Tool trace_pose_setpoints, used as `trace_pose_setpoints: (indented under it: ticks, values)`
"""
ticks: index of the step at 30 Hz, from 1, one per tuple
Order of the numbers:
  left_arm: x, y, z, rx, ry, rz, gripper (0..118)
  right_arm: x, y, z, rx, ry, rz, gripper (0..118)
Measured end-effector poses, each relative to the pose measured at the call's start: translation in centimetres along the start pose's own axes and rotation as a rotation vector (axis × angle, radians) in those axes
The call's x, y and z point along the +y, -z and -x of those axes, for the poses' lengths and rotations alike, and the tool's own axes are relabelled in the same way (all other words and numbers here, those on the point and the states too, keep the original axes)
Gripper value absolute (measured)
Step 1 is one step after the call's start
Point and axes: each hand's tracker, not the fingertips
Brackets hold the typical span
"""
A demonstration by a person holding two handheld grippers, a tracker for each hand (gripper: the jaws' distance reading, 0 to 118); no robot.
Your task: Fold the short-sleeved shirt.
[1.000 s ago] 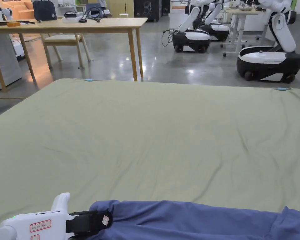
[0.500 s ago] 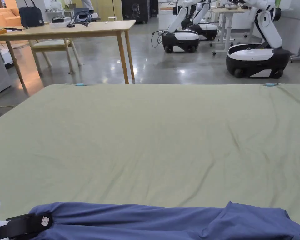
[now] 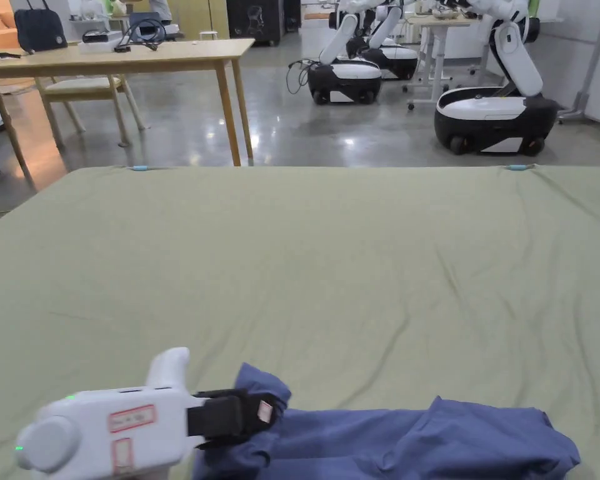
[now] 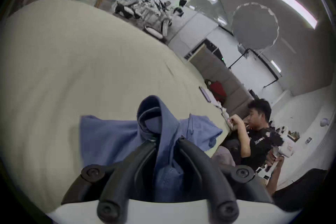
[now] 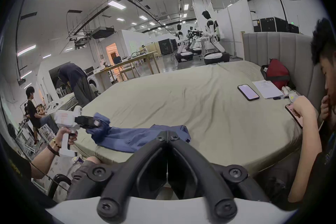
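Observation:
A blue short-sleeved shirt (image 3: 417,437) lies bunched along the near edge of the green-sheeted bed (image 3: 324,262). My left gripper (image 3: 264,412) is shut on the shirt's left end and holds that end raised a little above the sheet. In the left gripper view the blue cloth (image 4: 109,137) runs up between the black jaws of the left gripper (image 4: 166,140). The right gripper (image 5: 168,134) hangs off the bed's near edge, shut with nothing between its jaws. Its view takes in the shirt (image 5: 131,138) and the left gripper (image 5: 96,123) farther off.
A phone (image 5: 248,92), a sheet of paper (image 5: 267,89) and a red bag (image 5: 277,73) lie at the bed's right end, by a grey headboard. A person (image 5: 309,137) sits there. Beyond the bed stand a wooden table (image 3: 124,56) and wheeled robots (image 3: 492,112).
My left gripper has carried the shirt's left end to the right and lifted it, so the shirt is now shorter and more bunched. The head camera has also shifted.

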Motion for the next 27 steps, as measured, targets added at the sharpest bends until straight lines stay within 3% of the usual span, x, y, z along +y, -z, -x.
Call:
trace_pose_setpoints:
  ticks: [4, 5, 7, 8, 9, 10, 12, 16, 19, 21, 22, 23, 24, 27]
  values:
    - [-1.9, 5.0, 0.3, 0.085, -0.010, 0.087, 14, -0.3, -0.9, -1.0, -0.033, 0.012, -0.003, 1]
    - [-2.2, 5.8, 0.3, 0.080, -0.006, 0.079, 24, -0.3, -1.1, -1.3, -0.034, 0.019, -0.005, 1]
    - [-2.9, 7.0, -0.2, -0.082, -0.016, 0.091, 72, -0.4, -1.4, -1.6, -0.042, 0.033, -0.010, 1]
    - [-2.9, 7.5, -0.9, -0.141, -0.008, 0.084, 107, -0.4, -1.5, -1.8, -0.045, 0.037, -0.009, 1]
    - [-2.9, 8.1, -1.5, -0.154, 0.001, 0.110, 118, -0.5, -1.5, -1.9, -0.051, 0.039, -0.006, 1]
    - [-2.3, 8.1, -1.7, -0.151, 0.009, 0.038, 118, -0.6, -1.5, -2.0, -0.056, 0.037, -0.003, 1]
    - [-2.8, 7.8, -2.1, -0.040, 0.024, 0.157, 118, -0.7, -1.5, -2.0, -0.058, 0.035, -0.001, 1]
    - [-0.8, 4.4, -1.7, -0.088, 0.003, 0.027, 118, -0.3, -1.7, -1.6, -0.044, 0.036, -0.002, 1]
    - [0.1, -2.1, -3.5, -0.082, -0.006, -0.112, 115, 0.2, -1.5, -0.8, -0.040, 0.020, 0.000, 1]
    - [-0.1, -5.9, -3.4, -0.068, 0.000, -0.183, 101, 0.5, -1.2, -0.4, -0.031, 0.011, -0.003, 1]
    - [-0.5, -7.7, -3.1, -0.046, 0.007, -0.211, 79, 0.6, -1.0, -0.1, -0.023, 0.009, -0.004, 1]
    - [-1.0, -9.2, -1.2, -0.011, 0.018, -0.237, 22, 0.7, -0.7, 0.1, -0.015, 0.006, -0.005, 1]
    - [-1.5, -10.4, -0.3, 0.031, 0.027, -0.231, 0, 0.8, -0.5, 0.4, -0.007, 0.003, -0.005, 1]
    - [-3.3, -11.5, 1.3, 0.154, 0.020, -0.181, 0, 0.9, 0.1, 1.1, 0.016, -0.002, -0.002, 1]
